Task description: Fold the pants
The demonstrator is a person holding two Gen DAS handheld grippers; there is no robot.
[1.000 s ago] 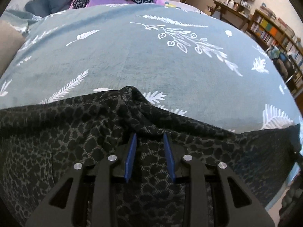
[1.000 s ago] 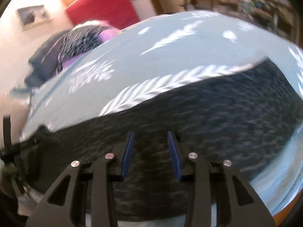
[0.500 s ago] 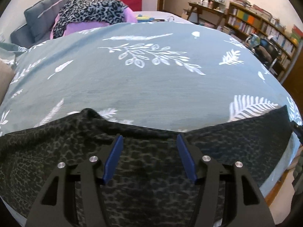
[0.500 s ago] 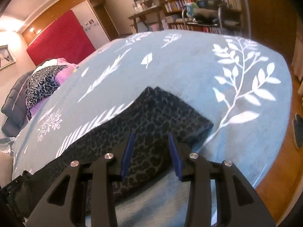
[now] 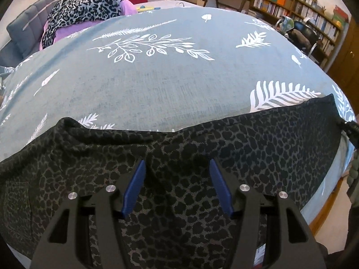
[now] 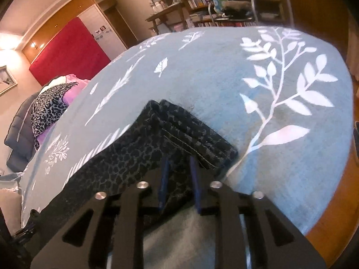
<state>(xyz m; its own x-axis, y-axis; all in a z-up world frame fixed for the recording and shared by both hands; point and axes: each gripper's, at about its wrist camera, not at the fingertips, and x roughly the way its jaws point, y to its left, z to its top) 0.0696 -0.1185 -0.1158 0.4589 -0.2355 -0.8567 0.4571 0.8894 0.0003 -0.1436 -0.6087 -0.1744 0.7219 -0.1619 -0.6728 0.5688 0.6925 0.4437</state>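
Dark leopard-print pants lie stretched flat across the near side of the bed. My left gripper hovers over their middle, open wide, with cloth below the blue pads but nothing pinched. In the right wrist view the leg's hem end lies folded double, its stitched cuff showing. My right gripper sits at the near edge of that end. Its jaws are closing, with the pants' edge between the fingers and a gap still showing.
The bed cover is teal with white leaf prints. A pile of leopard and purple clothes and a grey cushion lie at the far end. Bookshelves and a chair stand beyond. The bed's wooden edge is close at right.
The left jaws have opened wide and let go of the bunched fold, and the gripper has slid sideways along the pants. The right gripper has travelled to the hem end and its jaws have narrowed.
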